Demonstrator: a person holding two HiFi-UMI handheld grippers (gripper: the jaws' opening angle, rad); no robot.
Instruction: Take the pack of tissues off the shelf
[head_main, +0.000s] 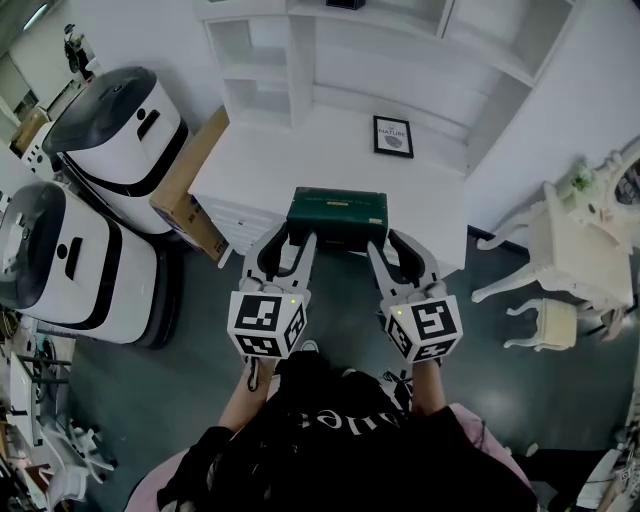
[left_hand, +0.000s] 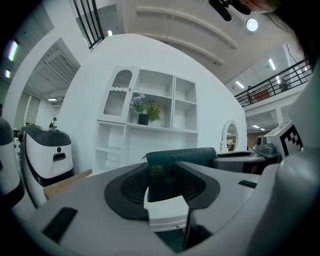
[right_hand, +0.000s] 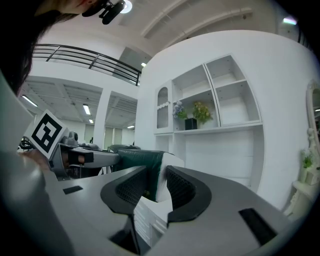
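Left gripper (head_main: 290, 238) and right gripper (head_main: 396, 244) are each clamped on one short end of the pack of tissues (head_main: 337, 217). Both gripper views show the jaws partway closed with the pack's end pinched between the pads. In the head view the pack sits at frame centre, carried between the two grippers at the near edge of the white cabinet top (head_main: 300, 150); can't tell if it touches that surface. Handling guess: light, soft, squashes under load, wrap probably slick. So the end grips look right; moderate squeeze, both hands level so it doesn't sag or twist out. Looks: dark green rectangular block, pale lettering on the end face in the left gripper view, what looks like a white patch at the end in the right gripper view. Further out: framed picture (head_main: 393, 136) above it on the cabinet top, white shelf unit (head_main: 270, 60) at frame top, cardboard box (head_main: 185, 185) and two white-and-black machines (head_main: 115, 125) at left, white ornate furniture (head_main: 570, 235) at right.
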